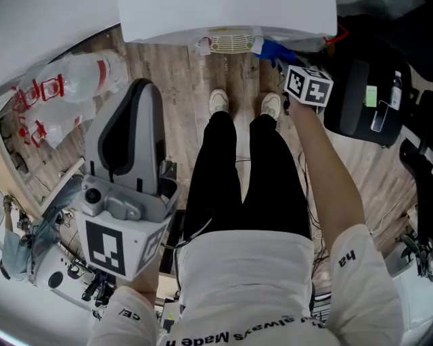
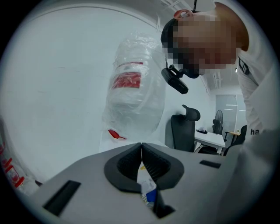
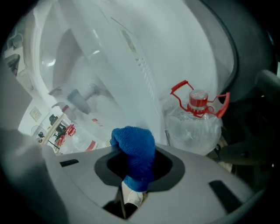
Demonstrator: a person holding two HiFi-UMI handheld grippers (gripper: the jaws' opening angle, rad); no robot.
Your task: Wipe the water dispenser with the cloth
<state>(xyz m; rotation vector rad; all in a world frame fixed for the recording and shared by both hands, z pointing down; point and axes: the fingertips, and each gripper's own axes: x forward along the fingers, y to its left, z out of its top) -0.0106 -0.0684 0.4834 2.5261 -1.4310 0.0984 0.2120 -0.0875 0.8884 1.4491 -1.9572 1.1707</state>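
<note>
The white water dispenser (image 1: 230, 20) stands at the top of the head view, just beyond the person's shoes. My right gripper (image 1: 280, 59) reaches down to its lower front and is shut on a blue cloth (image 1: 272, 49). In the right gripper view the cloth (image 3: 133, 151) bulges out between the jaws, close to the dispenser's white surface (image 3: 131, 61). My left gripper (image 1: 137, 91) is held up near the person's left side, well away from the dispenser. Its jaws are shut, the pads (image 2: 151, 162) meeting with nothing between them.
Plastic-wrapped water bottles (image 1: 74, 74) lie on the wooden floor at the left. A black office chair (image 1: 362, 101) stands at the right. Beside the dispenser sits a clear water jug with a red handle (image 3: 197, 118). The person's legs (image 1: 247, 169) fill the middle.
</note>
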